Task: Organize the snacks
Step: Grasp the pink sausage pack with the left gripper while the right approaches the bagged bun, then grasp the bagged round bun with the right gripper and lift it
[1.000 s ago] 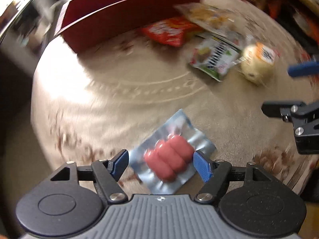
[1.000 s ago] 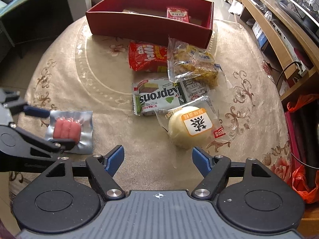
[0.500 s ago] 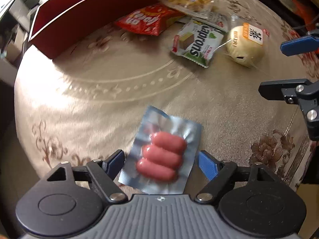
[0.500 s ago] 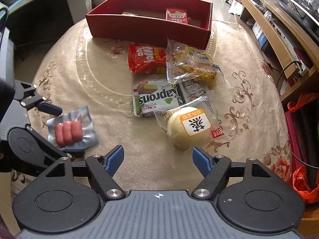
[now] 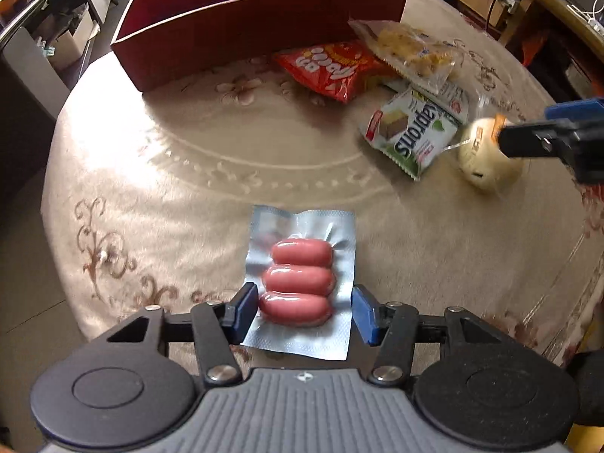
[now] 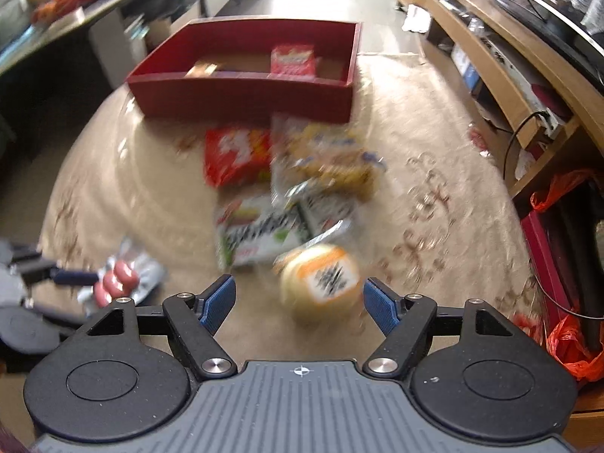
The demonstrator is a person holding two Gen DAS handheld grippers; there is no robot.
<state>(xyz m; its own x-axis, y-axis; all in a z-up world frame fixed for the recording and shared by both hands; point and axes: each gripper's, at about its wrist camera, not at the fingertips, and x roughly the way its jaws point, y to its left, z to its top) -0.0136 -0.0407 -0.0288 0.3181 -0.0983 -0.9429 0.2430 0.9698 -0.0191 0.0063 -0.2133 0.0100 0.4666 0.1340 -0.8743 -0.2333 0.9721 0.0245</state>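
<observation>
A silver pack of three pink sausages [image 5: 300, 283] lies flat on the beige table. My left gripper [image 5: 300, 315] is open, its blue pads either side of the pack's near end, close to its edges. My right gripper [image 6: 300, 300] is open, just before a round wrapped bun [image 6: 321, 283] with an orange label; the bun lies between the pads, toward the right one. The right gripper's fingers [image 5: 547, 136] show in front of the bun [image 5: 487, 158] in the left wrist view. The red box [image 6: 245, 71] stands at the back with a red packet [image 6: 292, 60] inside.
On the table between the box and the bun lie a red snack bag [image 5: 332, 68], a clear bag of yellow snacks [image 5: 411, 51] and a green-white wafer pack [image 5: 411, 132]. The table edge runs close on the left [image 5: 53, 204]. Wooden shelves [image 6: 490, 53] stand to the right.
My left gripper has closed in on the sausage pack, its pads now flanking it more narrowly. My right gripper has moved forward and down onto the bun; its view is blurred.
</observation>
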